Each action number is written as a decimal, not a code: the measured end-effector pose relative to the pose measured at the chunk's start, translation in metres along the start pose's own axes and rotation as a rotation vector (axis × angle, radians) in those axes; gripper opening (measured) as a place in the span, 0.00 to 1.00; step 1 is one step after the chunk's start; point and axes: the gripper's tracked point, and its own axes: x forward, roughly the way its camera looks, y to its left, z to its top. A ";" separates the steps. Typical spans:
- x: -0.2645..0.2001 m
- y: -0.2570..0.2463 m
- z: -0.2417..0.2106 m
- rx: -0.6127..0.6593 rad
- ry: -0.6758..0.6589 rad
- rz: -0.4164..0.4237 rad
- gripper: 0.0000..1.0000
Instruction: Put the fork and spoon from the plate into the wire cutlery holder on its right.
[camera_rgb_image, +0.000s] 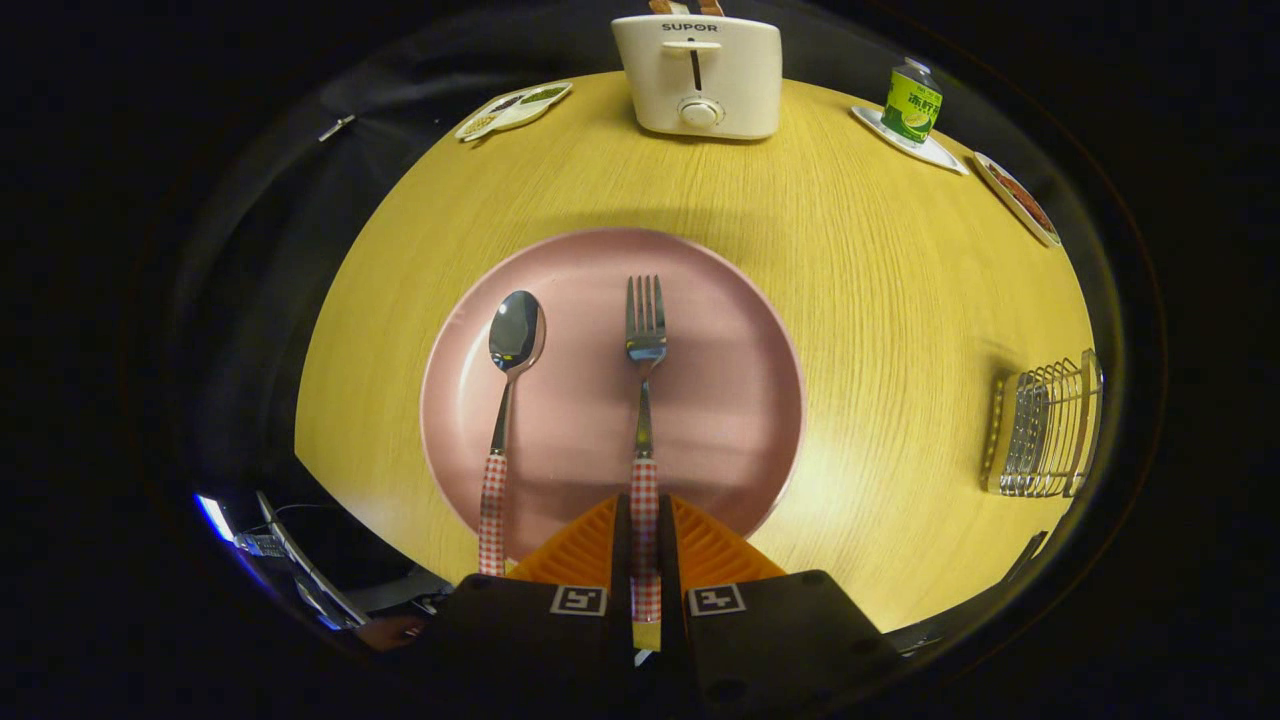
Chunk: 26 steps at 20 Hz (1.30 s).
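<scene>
Wooden surface (860, 300): your gripper (645, 545) clamps fork (645, 400) handle on plate (740, 400); spoon (505, 400) untouched, holder (1045, 430) empty.

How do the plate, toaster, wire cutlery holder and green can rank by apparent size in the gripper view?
1. Pink plate, clearly largest.
2. Toaster.
3. Wire cutlery holder.
4. Green can, smallest.
Toaster and can sit farther off, so true sizes stay unsure. The tool is closed on the fork handle.

Warm, bright light on the table (850, 300), sharp centre, fisheye-bent edges, glare on spoon (514, 335).
</scene>
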 end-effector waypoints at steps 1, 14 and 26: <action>-0.006 0.000 0.001 0.002 -0.010 0.011 0.15; -0.099 -0.009 0.027 0.020 -0.134 0.130 0.12; -0.214 -0.201 -0.016 0.107 -0.043 0.029 0.12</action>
